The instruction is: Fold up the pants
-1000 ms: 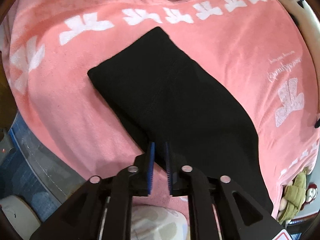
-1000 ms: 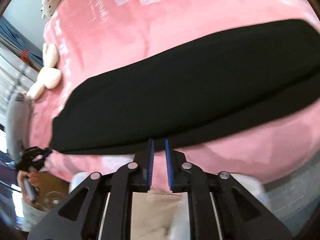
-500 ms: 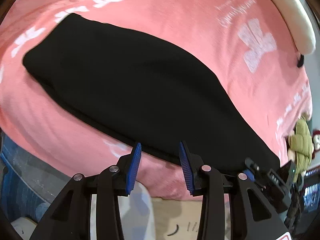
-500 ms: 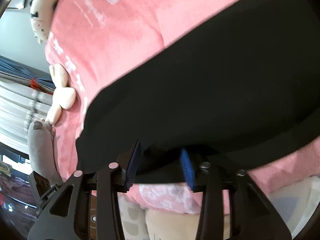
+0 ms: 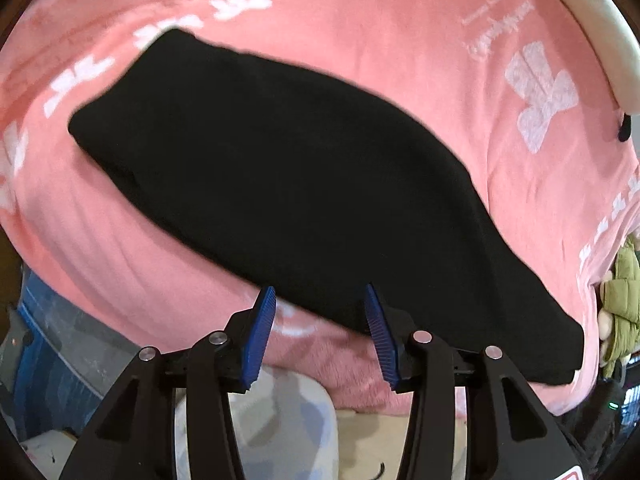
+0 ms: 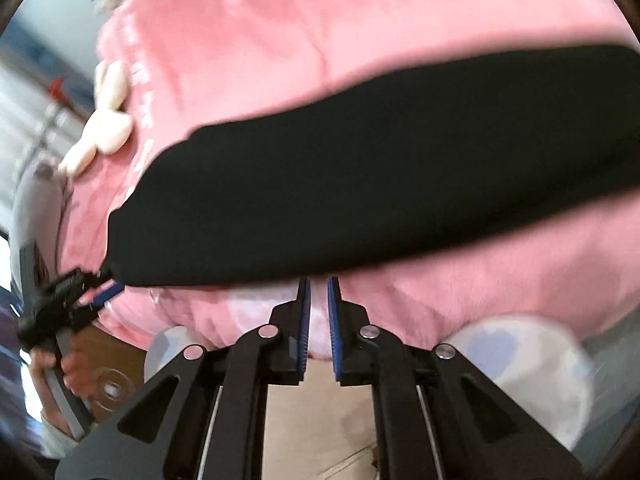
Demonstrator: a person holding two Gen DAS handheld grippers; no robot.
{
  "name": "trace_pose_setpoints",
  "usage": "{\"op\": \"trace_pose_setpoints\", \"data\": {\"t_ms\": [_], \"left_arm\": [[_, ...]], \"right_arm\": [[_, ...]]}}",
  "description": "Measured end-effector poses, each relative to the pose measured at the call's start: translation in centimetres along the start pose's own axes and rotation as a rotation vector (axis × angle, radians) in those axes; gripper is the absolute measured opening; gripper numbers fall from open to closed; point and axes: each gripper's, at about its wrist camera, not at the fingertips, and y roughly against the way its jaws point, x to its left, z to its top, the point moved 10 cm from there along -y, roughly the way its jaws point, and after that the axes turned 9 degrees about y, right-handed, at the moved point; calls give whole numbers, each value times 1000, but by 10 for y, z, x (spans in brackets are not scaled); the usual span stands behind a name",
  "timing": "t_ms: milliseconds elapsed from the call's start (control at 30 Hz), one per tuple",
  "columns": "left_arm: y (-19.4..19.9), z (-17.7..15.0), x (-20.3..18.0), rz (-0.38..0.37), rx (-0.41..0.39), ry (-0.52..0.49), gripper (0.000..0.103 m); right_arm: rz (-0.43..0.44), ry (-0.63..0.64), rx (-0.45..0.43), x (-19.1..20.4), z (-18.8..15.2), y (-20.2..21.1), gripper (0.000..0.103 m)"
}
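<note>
Left gripper: jaws are spread apart where a second ago they were almost together on the pants' edge; opening has just been under way; nothing is gripped.
Right gripper: half a second ago spread over the black cloth, now drawn back and almost closed, empty.
Pants: released, laid flat on the pink blanket.

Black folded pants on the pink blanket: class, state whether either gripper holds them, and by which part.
Neither holds them. The left gripper is open at the near edge of the black folded pants; the right gripper is shut on nothing, short of that edge.
</note>
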Motion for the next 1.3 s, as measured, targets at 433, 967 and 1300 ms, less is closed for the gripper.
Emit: {"op": "trace_pose_setpoints", "data": {"t_ms": [433,967,1300], "left_arm": [[-39,9,51,190,7,-37,52],[-27,14,19,259,-62,-202,46],[-52,-10,-78,179,-39,-376,47]], "right_arm": [[181,385,101,175,148,-148,9],[-38,287,-17,112,124,-130,9],[-259,82,-20,-44,81,-65,2]]}}
